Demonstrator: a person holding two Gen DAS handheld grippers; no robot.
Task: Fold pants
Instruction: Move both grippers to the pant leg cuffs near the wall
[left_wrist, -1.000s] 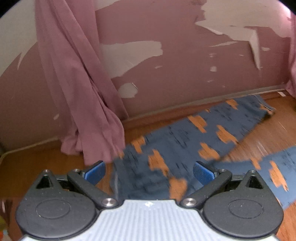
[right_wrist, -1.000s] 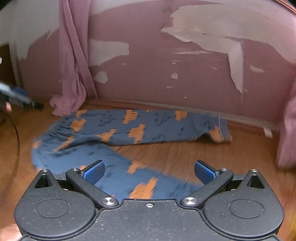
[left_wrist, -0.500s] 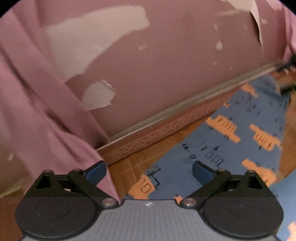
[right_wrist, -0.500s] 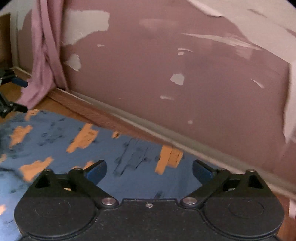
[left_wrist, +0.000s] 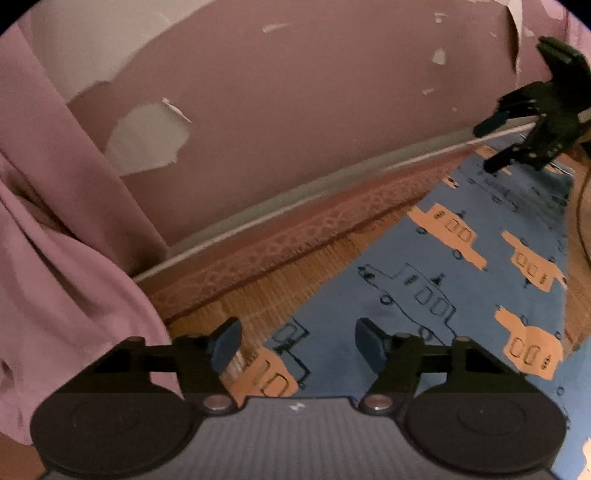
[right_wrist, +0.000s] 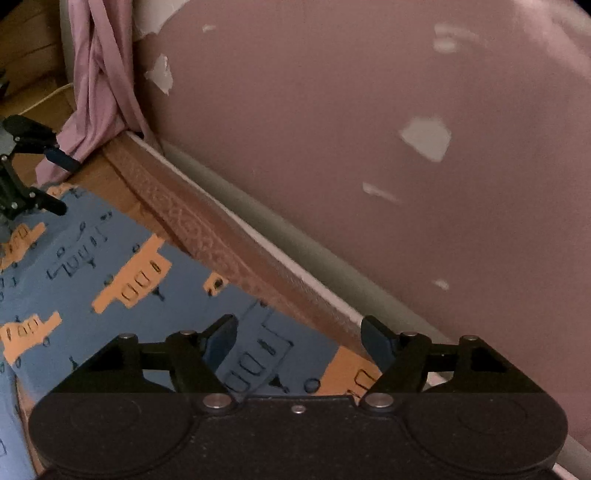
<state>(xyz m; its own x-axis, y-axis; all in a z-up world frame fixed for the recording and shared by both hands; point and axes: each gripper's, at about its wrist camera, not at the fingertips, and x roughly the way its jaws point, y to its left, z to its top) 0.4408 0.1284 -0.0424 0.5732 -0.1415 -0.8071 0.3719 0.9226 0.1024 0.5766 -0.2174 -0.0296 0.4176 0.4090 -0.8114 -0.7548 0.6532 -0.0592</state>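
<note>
My left gripper (left_wrist: 295, 345) and right gripper (right_wrist: 297, 341), both spread and holding nothing, hover low over blue car-print pants (left_wrist: 461, 295) lying flat on the wooden floor (left_wrist: 266, 295), beside a patterned baseboard (right_wrist: 207, 229), peeling mauve wall (right_wrist: 332, 110) and pink curtain (left_wrist: 55, 240).

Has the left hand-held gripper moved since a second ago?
Yes. The left hand-held gripper has closed in on the pants edge: the baseboard and curtain now look much nearer.
</note>
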